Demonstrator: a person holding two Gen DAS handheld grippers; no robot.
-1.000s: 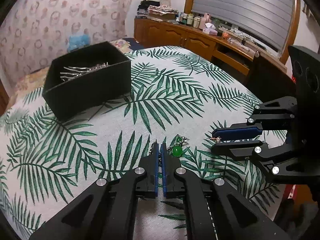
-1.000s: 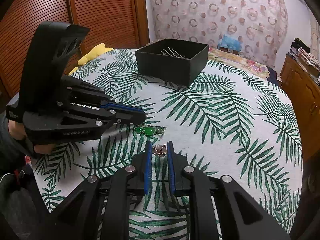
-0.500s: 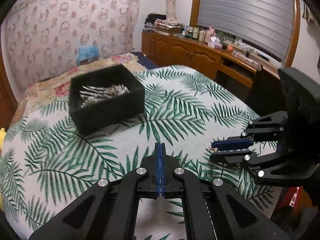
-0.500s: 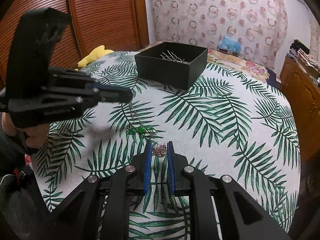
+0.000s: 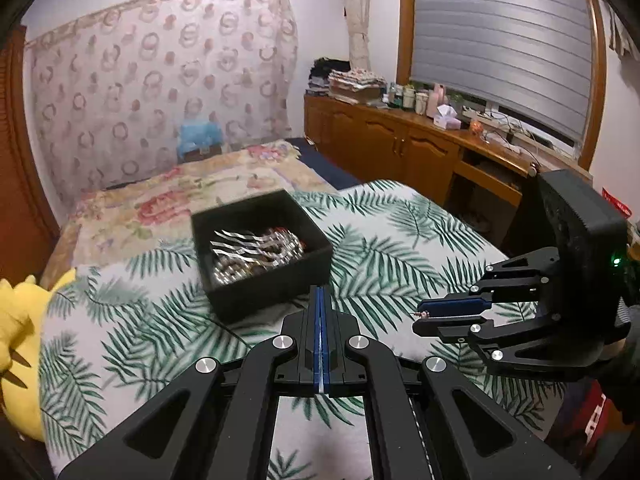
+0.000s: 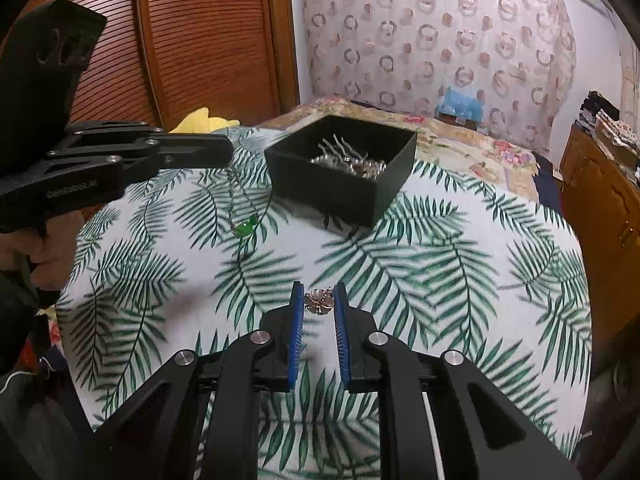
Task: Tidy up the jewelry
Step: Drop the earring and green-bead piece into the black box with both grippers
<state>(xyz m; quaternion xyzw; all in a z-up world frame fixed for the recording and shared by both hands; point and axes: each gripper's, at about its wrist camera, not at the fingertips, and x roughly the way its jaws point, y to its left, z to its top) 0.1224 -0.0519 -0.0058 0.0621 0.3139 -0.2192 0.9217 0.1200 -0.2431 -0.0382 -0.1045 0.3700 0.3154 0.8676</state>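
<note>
In the right wrist view my left gripper (image 6: 230,152) is shut on a thin necklace chain, and its green pendant (image 6: 245,229) dangles above the palm-leaf tablecloth (image 6: 460,264), left of the black box (image 6: 332,200). In the left wrist view the left gripper (image 5: 319,292) has its blue pads together just before the black box (image 5: 260,292), and the necklace is hidden. Silver hairpins (image 5: 256,248) lie inside the box. My right gripper (image 6: 319,296) is shut on a small pinkish flower-shaped earring (image 6: 319,303). From the left view the right gripper (image 5: 420,318) hovers at the right.
A yellow plush toy (image 5: 16,340) sits at the table's left edge. Beyond the table lie a floral-covered bed (image 5: 180,192) and a wooden cabinet (image 5: 400,148) topped with clutter. A brown slatted door (image 6: 200,40) stands behind the left gripper.
The left gripper rose and tilted up, lifting the green-pendant necklace off the cloth and nearer the box. The right gripper rose a little, still holding the flower earring.
</note>
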